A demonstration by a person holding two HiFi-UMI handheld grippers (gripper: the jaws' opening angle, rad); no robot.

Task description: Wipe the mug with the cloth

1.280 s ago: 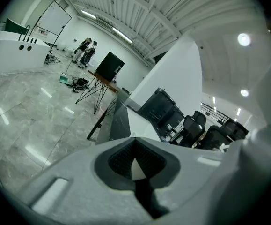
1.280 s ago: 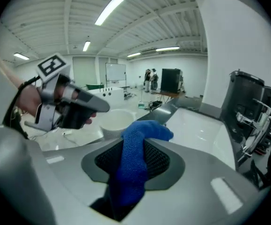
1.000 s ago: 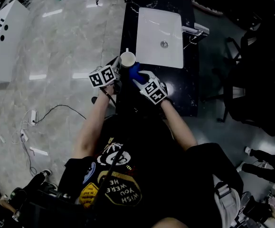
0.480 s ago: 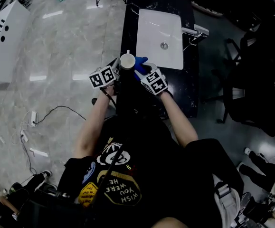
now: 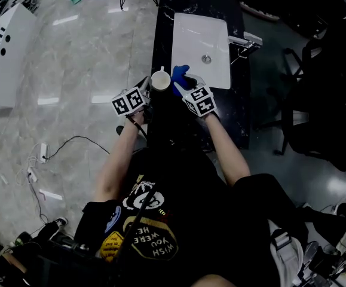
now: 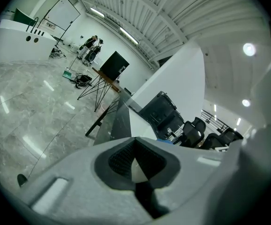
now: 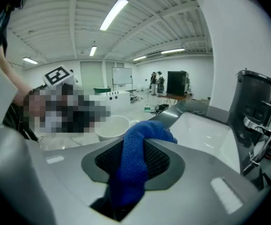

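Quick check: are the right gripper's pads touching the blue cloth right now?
Touching. The right gripper view shows the blue cloth pinched between the two ribbed pads of the right gripper, with a bunch of it sticking out past them.

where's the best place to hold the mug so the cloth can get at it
Probably its left side near the rim, coming in from the left, as the left hand-held gripper does. The mug is upright, mouth up, so that grip leaves the mouth and right wall free for the blue cloth pinched in the right hand-held gripper.
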